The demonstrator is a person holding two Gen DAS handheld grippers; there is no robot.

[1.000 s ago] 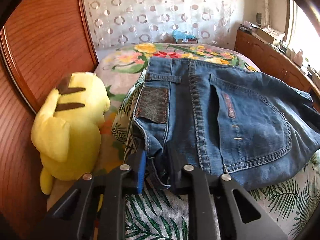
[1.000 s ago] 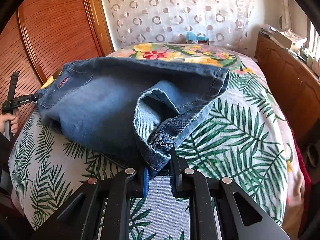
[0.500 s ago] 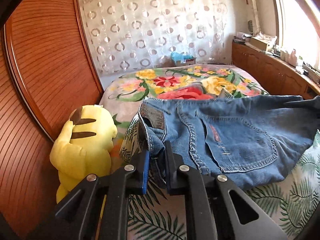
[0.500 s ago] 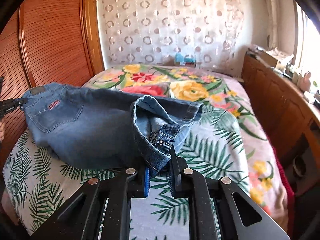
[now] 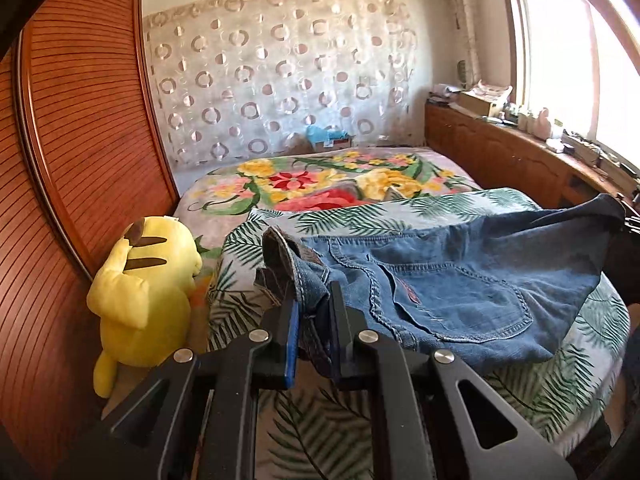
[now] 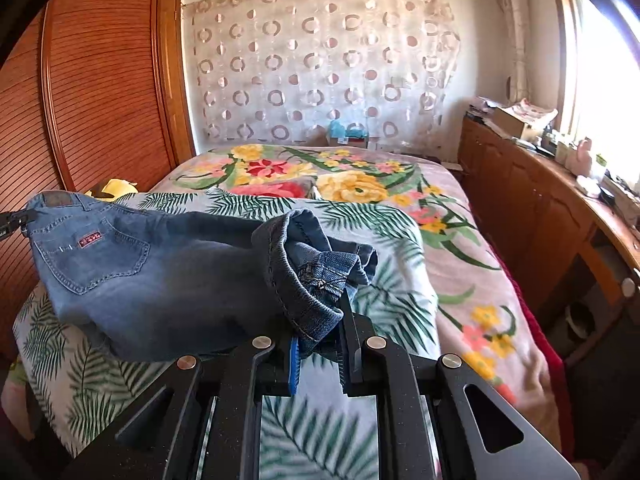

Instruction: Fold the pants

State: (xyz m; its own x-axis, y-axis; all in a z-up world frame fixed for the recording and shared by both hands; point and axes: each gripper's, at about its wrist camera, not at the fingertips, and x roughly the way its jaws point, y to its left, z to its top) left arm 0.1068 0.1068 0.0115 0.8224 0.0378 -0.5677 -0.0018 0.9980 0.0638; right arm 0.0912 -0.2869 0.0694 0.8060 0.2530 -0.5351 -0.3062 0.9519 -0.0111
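Blue denim pants (image 5: 452, 284) hang stretched between my two grippers above the bed's near end, back pockets facing up. My left gripper (image 5: 314, 308) is shut on the waistband corner beside the leather patch. In the right wrist view my right gripper (image 6: 320, 320) is shut on the bunched leg hems of the pants (image 6: 160, 276). The pants' middle sags down toward the leaf-print sheet (image 6: 392, 304). At the far left edge of that view the left gripper's tip (image 6: 12, 222) shows at the waistband.
A yellow plush toy (image 5: 144, 292) sits against the wooden slatted wardrobe (image 5: 80, 140) at the bed's left. A floral blanket (image 6: 360, 188) covers the far half. A wooden cabinet (image 6: 532, 208) with clutter runs along the right under a window. A blue box (image 5: 328, 138) stands at the headboard wall.
Both grippers have pulled back toward the bed's near end and risen, dragging the pants off the floral blanket. The pants now hang stretched between them instead of lying on the bed.
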